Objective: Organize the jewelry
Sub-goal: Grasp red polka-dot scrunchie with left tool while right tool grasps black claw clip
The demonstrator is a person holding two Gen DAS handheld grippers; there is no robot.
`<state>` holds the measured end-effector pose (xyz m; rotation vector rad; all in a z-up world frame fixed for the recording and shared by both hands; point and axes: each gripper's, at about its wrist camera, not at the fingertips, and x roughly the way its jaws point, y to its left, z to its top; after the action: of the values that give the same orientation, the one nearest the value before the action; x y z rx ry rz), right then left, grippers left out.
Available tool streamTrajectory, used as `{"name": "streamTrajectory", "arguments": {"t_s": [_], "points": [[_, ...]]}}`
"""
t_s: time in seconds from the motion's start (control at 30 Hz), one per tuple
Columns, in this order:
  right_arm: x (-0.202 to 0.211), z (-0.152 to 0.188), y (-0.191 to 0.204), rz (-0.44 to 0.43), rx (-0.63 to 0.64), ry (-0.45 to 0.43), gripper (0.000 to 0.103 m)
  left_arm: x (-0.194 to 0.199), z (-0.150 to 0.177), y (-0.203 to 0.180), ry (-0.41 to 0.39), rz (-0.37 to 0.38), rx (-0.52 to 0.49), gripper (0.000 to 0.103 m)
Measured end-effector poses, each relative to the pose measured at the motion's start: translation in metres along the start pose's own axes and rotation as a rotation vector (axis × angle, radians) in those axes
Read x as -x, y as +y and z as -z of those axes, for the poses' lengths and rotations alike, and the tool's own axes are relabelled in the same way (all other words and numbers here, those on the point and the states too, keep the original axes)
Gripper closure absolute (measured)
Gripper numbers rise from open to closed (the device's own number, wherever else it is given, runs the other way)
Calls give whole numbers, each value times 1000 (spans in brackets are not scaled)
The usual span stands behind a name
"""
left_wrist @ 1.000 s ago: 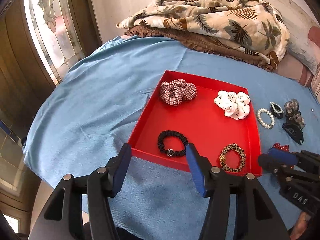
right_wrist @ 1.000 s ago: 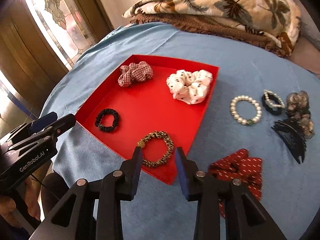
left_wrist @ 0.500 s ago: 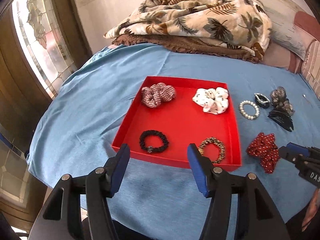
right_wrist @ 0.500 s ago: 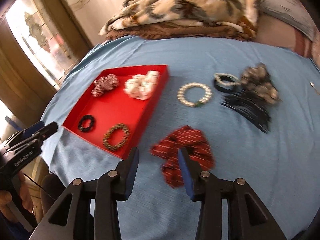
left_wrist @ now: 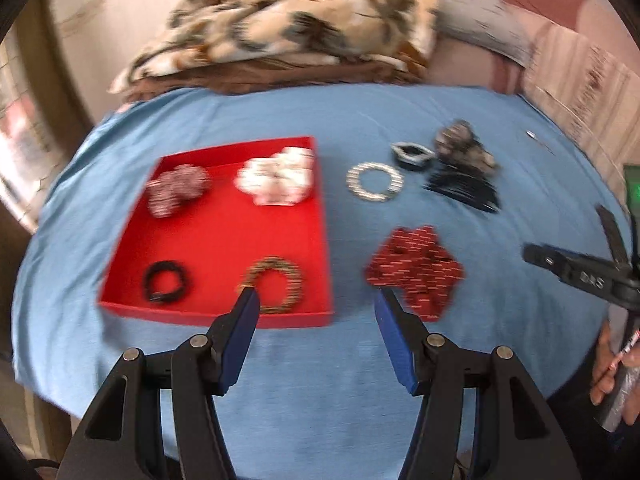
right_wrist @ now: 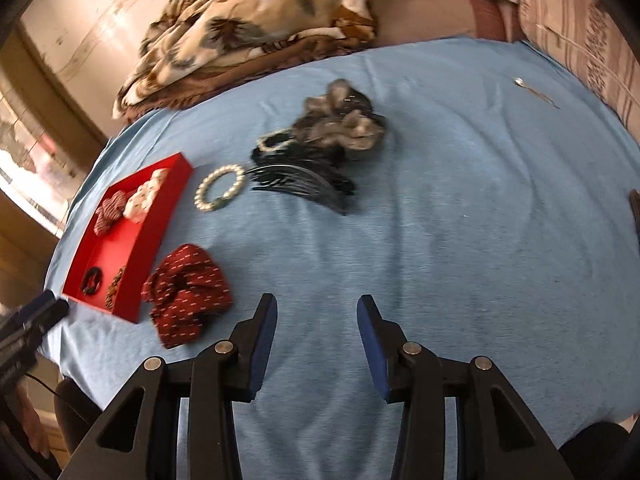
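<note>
A red tray point(left_wrist: 224, 236) on the blue cloth holds a plaid scrunchie point(left_wrist: 178, 188), a white dotted scrunchie point(left_wrist: 276, 178), a black hair tie point(left_wrist: 166, 282) and a leopard hair tie point(left_wrist: 272, 286). To its right lie a red dotted scrunchie point(left_wrist: 416, 268) point(right_wrist: 188, 294), a pearl bracelet point(left_wrist: 374, 181) point(right_wrist: 220, 192), a black-and-white band point(left_wrist: 412, 155), a grey scrunchie point(right_wrist: 340, 124) and a black claw clip point(right_wrist: 304, 186). My left gripper point(left_wrist: 316, 300) is open and empty near the tray's front right corner. My right gripper point(right_wrist: 316, 306) is open and empty over bare cloth, right of the red scrunchie.
A leaf-print blanket point(left_wrist: 288, 28) on brown fabric is piled at the table's far edge against the wall. A small metal pin point(right_wrist: 534, 88) lies at the far right. The right gripper's body point(left_wrist: 580, 276) shows at the right of the left wrist view. A window is on the left.
Both grippers have swung to the right. The tray has shifted left in both views. The right gripper has moved from over the tray to past the red scrunchie.
</note>
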<state>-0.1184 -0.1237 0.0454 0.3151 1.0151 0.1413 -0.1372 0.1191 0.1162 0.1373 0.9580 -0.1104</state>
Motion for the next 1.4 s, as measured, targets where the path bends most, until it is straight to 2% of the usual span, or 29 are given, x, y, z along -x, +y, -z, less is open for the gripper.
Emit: {"name": "streamTrajectory", "arguments": {"t_s": [0.17,0.33,0.5,0.67,0.83,0.87,0.9,0.97,1.0,1.03,1.07,1.4], "points": [[-3,-11,-12,7,-14,-23,49,-22,-5,-33,19,48,-64,44],[-16,-32,-18,16,-3,-36,46,-52,-14,-48,64,77,-73,44],[-33,-59,-12,20,61,-46,32,-77,-20,-52,97,85,-74,44],[-58,-77,0,27,135,-35,32,-95,-23,-55,127,99,-84,44],[-77,-83,9,28,171,-17,32,-105,-25,-59,143,107,-93,44],[-78,-82,11,25,177,-19,38,-105,-25,-60,143,107,-94,44],[-79,-81,13,22,183,-18,54,-104,-25,-61,140,103,-95,44],[-80,-80,16,11,184,-4,71,-102,-24,-62,128,95,-99,47],[-79,-78,16,1,179,-2,77,-99,-23,-62,124,102,-102,62],[-77,-76,17,-4,174,-1,77,-98,-22,-63,128,105,-103,80],[-73,-74,17,-7,166,-3,79,-96,-21,-63,136,105,-103,85],[-22,-47,13,-31,94,-44,80,-35,-12,-54,24,160,-64,88]]}}
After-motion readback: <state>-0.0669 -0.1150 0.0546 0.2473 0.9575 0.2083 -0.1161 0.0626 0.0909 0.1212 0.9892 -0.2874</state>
